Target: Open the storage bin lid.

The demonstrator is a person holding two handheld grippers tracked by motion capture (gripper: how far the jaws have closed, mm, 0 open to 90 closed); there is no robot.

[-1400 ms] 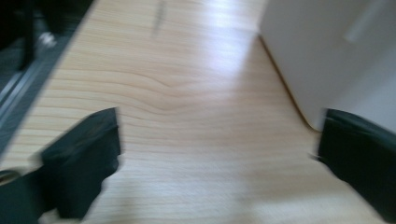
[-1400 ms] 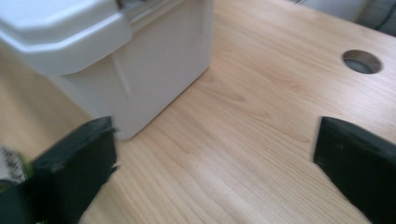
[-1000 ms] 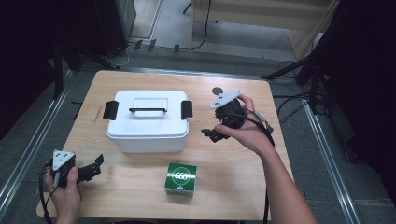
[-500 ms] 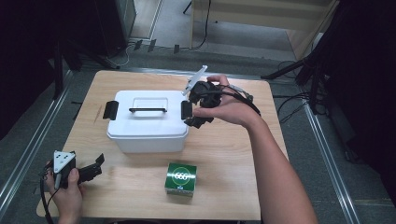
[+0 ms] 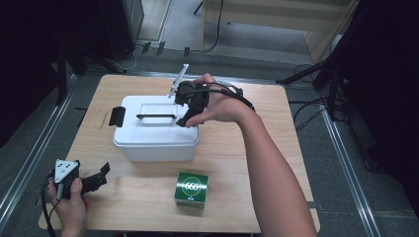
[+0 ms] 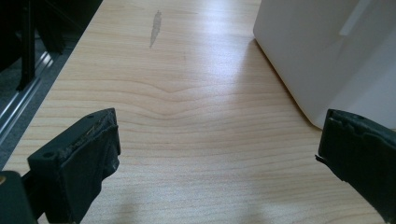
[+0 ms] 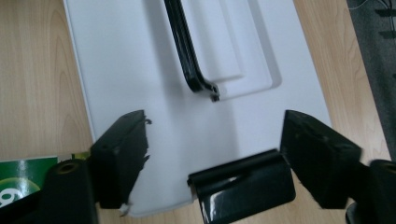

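Right gripper view: right gripper (image 7: 212,163) part-closed astride box latch (image 7: 243,183).

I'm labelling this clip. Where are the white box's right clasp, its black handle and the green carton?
Right clasp (image 7: 243,182), right gripper view, glossy face.
Black handle (image 5: 155,116), high view, mid bar.
Green carton (image 5: 191,187), high view, top face.

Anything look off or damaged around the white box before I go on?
Nothing on the white box looks damaged. On the table, a grey smear marks the wood left of the box. The green carton sits upright.
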